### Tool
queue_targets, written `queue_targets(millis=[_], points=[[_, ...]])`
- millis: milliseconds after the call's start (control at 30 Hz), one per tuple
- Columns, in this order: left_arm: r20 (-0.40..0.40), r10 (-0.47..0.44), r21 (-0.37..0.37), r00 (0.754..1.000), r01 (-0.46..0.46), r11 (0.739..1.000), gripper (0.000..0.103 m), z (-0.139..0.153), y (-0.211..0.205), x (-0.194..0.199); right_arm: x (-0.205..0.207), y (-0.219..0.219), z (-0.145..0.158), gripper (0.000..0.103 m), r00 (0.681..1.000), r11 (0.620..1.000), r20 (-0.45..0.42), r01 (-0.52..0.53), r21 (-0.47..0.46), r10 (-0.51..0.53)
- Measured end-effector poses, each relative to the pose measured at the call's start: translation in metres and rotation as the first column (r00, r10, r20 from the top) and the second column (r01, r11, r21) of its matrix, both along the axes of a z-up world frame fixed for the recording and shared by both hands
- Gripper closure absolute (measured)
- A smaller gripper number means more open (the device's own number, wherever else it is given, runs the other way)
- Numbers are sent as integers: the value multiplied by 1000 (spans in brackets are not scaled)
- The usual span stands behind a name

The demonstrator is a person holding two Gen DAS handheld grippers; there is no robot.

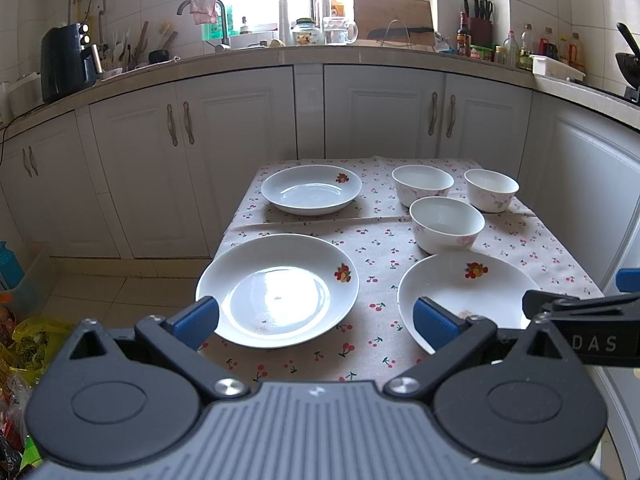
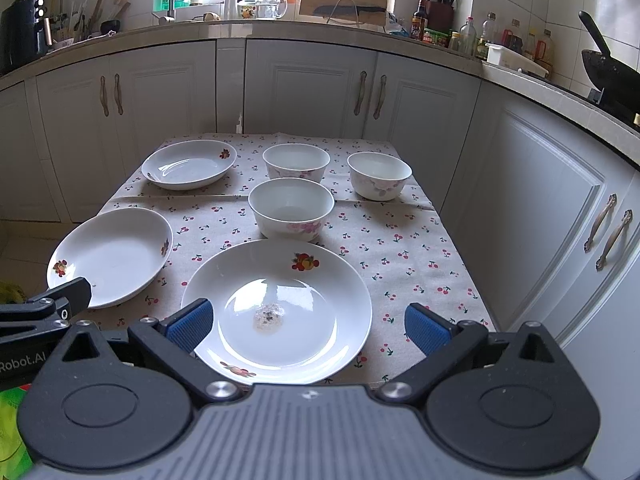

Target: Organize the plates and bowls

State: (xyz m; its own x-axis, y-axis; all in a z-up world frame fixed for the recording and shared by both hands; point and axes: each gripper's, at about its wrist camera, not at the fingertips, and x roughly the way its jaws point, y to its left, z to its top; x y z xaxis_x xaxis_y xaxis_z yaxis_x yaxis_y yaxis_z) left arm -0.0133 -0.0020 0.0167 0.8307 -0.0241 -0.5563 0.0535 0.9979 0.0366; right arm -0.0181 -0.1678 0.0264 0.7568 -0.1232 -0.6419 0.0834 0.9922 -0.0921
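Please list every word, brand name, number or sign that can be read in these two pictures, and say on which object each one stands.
"DAS": white letters on the black body of the right gripper, at the right edge of the left wrist view; more may be cut off.
"Robot.AI": white letters on the black body of the left gripper, at the left edge of the right wrist view; its start may be cut off.
Labels on the counter bottles: too small to read.
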Motion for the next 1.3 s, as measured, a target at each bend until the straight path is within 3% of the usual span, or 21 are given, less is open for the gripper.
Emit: queue_targets(millis=[1300], points=[[1, -33, -3, 999, 33, 999, 1, -4, 3, 6, 7, -1, 0, 0, 1000, 1000, 19, -15, -2, 15]])
